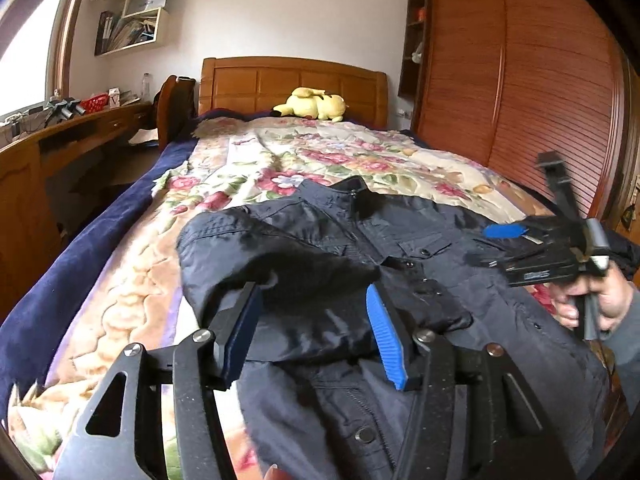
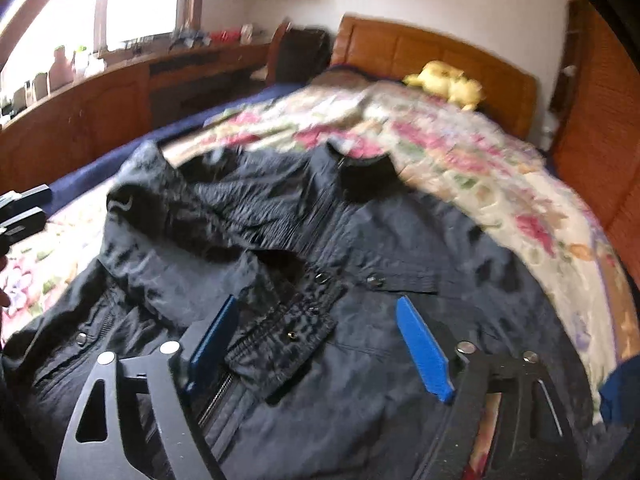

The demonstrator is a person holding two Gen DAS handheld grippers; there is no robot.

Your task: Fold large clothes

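A dark navy jacket [image 1: 420, 248] lies front up on the floral blanket [image 1: 280, 152] of a bed, collar toward the headboard. One sleeve [image 1: 312, 280] is folded across the chest. My left gripper [image 1: 314, 320] hovers low over that sleeve with its jaws apart, and the fabric lies loose between the blue pads. In the right wrist view my right gripper [image 2: 318, 340] stands open above the jacket [image 2: 400, 240], and the sleeve's elastic cuff [image 2: 280, 332] lies between its fingers without being pinched. The right gripper [image 1: 496, 246], held by a hand, shows at the jacket's right edge.
A yellow plush toy [image 1: 312, 106] lies at the wooden headboard [image 1: 292, 84]. A slatted wooden wardrobe [image 1: 520, 80] stands close along the bed's right side. A wooden desk [image 1: 60, 140] with clutter runs under the window on the left. The blanket beyond the collar is bare.
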